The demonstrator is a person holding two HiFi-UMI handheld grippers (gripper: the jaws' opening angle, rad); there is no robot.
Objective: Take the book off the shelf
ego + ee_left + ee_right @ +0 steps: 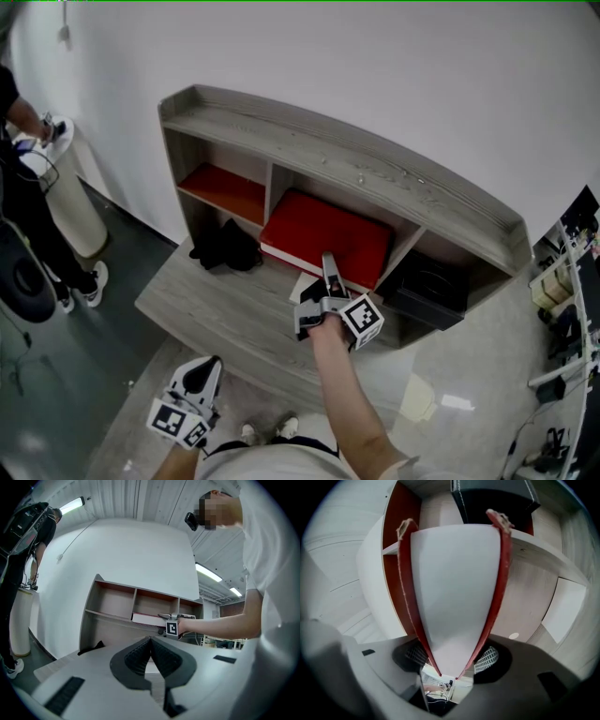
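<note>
The shelf is pale grey board with a streaky wood grain, divided into open compartments above a wide surface of the same material. The book lies flat in the middle compartment, its near edge jutting out over the surface. It is a broad hardback with a matt red cover. The right claw is clamped on that near edge. Seen from the right gripper view, a smooth white block of pages sits between two thin red covers, and the ribbed pads press in from either side. The covers' far corners look pale and frayed.

The left claw is held low and well apart from the shelf, its dark ridged pads together with nothing between them.

A red-orange board lines the left compartment. Below it lies a soft, crumpled black bundle — what it is cannot be made out. A black box fills the right compartment, mostly in shadow. The back of the book also fades into shadow, and the claw covers part of its front edge.
</note>
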